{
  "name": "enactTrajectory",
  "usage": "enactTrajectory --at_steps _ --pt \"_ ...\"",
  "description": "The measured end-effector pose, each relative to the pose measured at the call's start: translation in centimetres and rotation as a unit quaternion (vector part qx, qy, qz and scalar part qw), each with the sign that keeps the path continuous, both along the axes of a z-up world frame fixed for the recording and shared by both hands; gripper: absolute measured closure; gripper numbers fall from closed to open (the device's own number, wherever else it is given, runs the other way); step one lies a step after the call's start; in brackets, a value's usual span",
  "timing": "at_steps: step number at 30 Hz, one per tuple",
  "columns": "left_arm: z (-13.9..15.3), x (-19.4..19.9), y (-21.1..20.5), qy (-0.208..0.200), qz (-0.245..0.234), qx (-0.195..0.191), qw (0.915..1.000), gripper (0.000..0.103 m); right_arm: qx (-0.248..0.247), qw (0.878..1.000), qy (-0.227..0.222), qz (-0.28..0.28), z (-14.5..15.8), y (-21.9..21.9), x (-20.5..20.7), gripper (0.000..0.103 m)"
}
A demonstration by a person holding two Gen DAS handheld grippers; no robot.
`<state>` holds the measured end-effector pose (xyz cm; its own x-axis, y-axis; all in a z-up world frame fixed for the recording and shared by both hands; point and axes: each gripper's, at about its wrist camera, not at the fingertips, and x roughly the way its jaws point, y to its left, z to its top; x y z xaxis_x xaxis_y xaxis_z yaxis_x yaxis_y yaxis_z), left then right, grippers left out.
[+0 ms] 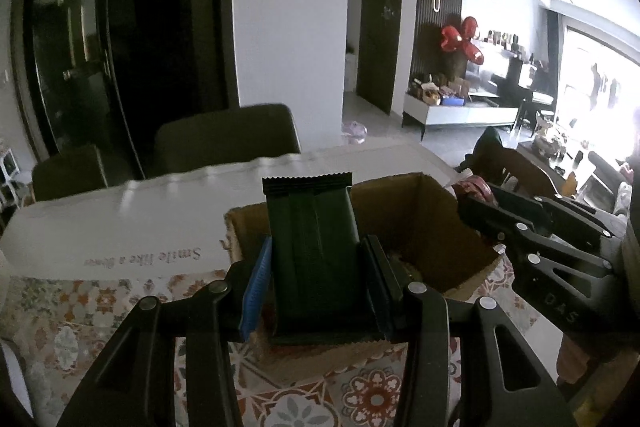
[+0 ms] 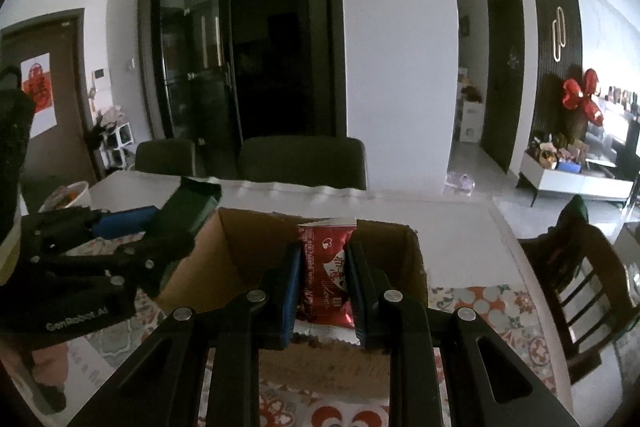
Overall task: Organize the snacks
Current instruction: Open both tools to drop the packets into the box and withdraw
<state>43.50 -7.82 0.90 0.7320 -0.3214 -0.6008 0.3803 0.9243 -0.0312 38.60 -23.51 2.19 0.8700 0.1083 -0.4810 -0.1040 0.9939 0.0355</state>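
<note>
I have the left claw clamped on a dark green snack packet and the right claw clamped on a red snack packet, both packets lengthwise along the fingers, just above the open cardboard box ahead.

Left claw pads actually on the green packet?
Touching. Left wrist view: the left claw has both pads pressed against the sides of the green packet, holding it upright over the cardboard box.

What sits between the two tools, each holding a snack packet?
The open cardboard box lies between them. In the right wrist view the left tool with its green packet is at the box's left side; the right tool holds the red packet over it.
</note>
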Motion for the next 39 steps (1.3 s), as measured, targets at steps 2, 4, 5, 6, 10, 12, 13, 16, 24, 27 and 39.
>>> enactTrajectory --at_steps 2,4,5,6,10,12,13,16,24,27,39 --pt "-0.5 1.1 -0.2 0.007 0.002 0.0 1.0 0.058 0.003 1.0 0.01 -0.001 -0.4 -0.5 1.0 0.08" --pt "-1.0 2.2 -0.5 0.018 0.002 0.0 0.9998 0.058 0.002 1.0 0.018 -0.007 -0.8 -0.9 1.8 0.08" --pt "-1.3 2.6 -0.7 0.022 0.001 0.001 0.9997 0.058 0.002 1.0 0.022 -0.007 -1.0 -1.0 2.1 0.08" --pt "-1.5 2.9 -0.8 0.025 0.001 0.003 0.9997 0.058 0.001 1.0 0.026 -0.009 -1.2 -1.1 2.5 0.08" --pt "-2.4 3.6 -1.4 0.037 -0.005 0.013 0.9992 0.058 0.003 0.999 0.043 -0.014 -2.2 -1.6 3.7 0.079" --pt "-2.7 3.7 -1.7 0.034 -0.003 0.023 0.9991 0.058 0.007 0.999 0.049 -0.016 -2.6 -1.8 4.1 0.079" --pt "-2.8 3.8 -1.8 0.033 0.001 0.027 0.9991 0.057 0.008 0.999 0.05 -0.019 -2.8 -1.9 4.2 0.079" --pt "-2.9 3.8 -1.7 0.031 0.008 0.029 0.9991 0.041 0.01 0.998 0.056 -0.023 -3.1 -2.0 4.4 0.075" --pt "-1.9 1.6 -1.2 -0.009 0.018 0.052 0.9984 0.033 -0.014 0.998 0.03 -0.047 -2.1 -1.5 2.4 0.05" --pt "-1.4 0.0 -0.9 -0.03 0.013 0.058 0.9978 0.031 -0.023 0.998 0.019 -0.053 -1.7 -1.2 1.1 0.046" --pt "0.4 -5.6 0.0 -0.074 -0.019 0.043 0.9962 0.03 -0.004 0.998 -0.011 -0.069 -0.7 -0.5 -4.9 0.045"
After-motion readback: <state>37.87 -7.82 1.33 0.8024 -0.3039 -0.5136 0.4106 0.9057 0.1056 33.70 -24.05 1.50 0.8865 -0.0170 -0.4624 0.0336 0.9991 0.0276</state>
